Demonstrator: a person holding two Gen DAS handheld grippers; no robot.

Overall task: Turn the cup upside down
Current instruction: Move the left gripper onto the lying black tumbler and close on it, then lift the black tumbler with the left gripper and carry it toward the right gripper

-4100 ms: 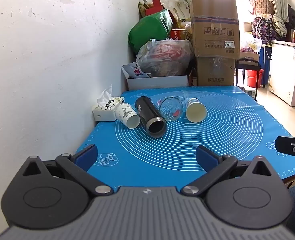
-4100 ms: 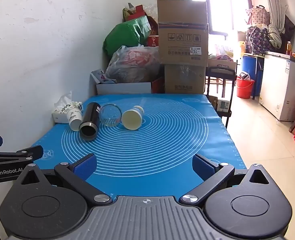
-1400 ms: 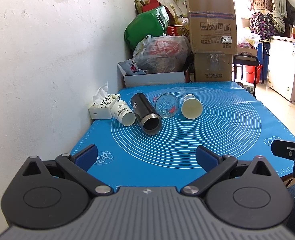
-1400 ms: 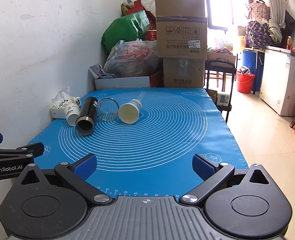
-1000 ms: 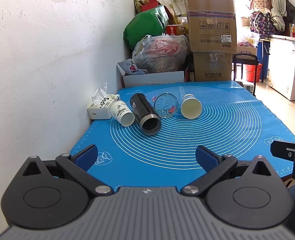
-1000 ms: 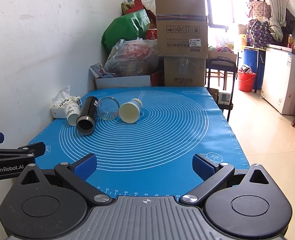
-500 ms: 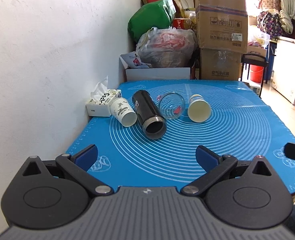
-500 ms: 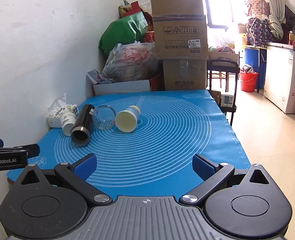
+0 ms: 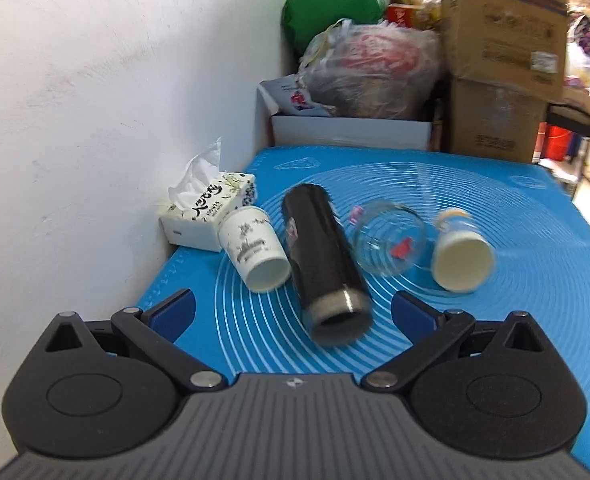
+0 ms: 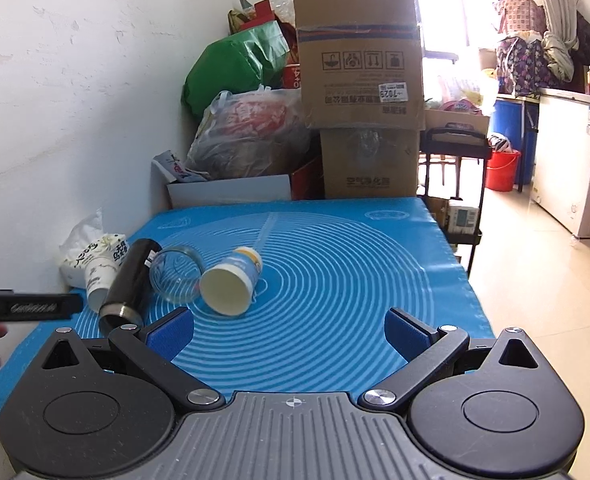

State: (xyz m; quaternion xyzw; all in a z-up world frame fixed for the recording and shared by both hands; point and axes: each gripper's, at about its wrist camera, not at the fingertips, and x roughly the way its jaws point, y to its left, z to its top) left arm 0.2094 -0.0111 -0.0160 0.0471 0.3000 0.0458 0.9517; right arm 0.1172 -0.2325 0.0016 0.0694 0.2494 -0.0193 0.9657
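A blue mat (image 9: 495, 340) covers the tabletop. Near its left edge, four things lie on their sides in a row: a printed paper cup (image 9: 257, 254), black flask (image 9: 327, 264), glass (image 9: 389, 244) and blue-banded cup (image 9: 461, 256). A tissue box (image 9: 211, 210) sits at the left edge.

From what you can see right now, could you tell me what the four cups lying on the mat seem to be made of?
Printed white cup: likely paper, matte.
Black tumbler: probably metal, silvery rim band.
Clear cup: glass or plastic, see-through.
Blue-banded cup: apparently paper, matte cream inside.

Both wrist views low, forward — shared blue mat (image 9: 495, 200)
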